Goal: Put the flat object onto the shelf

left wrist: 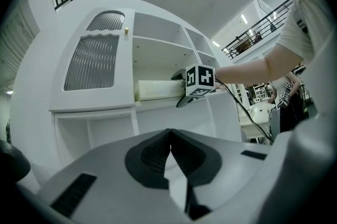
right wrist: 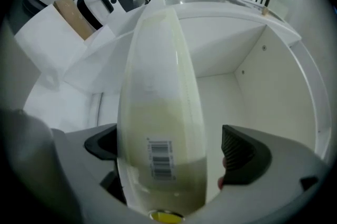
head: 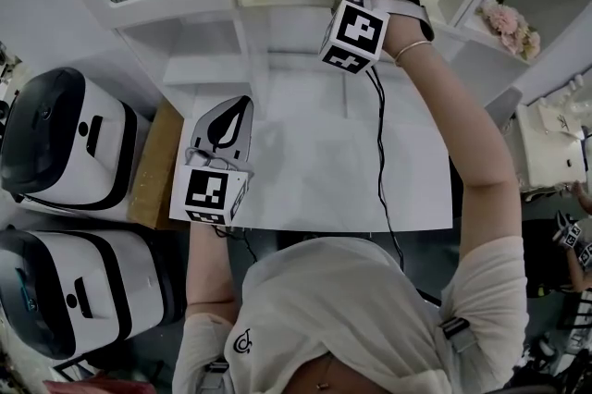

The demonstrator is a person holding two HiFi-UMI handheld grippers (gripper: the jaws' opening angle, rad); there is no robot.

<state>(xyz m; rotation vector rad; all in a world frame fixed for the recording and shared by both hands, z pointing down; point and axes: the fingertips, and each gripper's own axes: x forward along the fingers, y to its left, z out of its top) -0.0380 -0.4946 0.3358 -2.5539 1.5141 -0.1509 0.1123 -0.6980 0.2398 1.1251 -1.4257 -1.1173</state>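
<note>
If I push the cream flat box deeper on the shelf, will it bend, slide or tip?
Probably stiff: the cream box keeps straight edges. Its glossy face suggests it would slide easily on the white shelf. Lying low and flat, it seems unlikely to tip.

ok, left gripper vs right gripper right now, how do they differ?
Jaws: the left gripper's are together with nothing between them. The right gripper's stand apart around the flat cream object, with a visible gap on one side.
Position: the left gripper sits low over the white table. The right gripper is up at the shelf.
Shared: same hand-held build, each with a marker cube.
</note>
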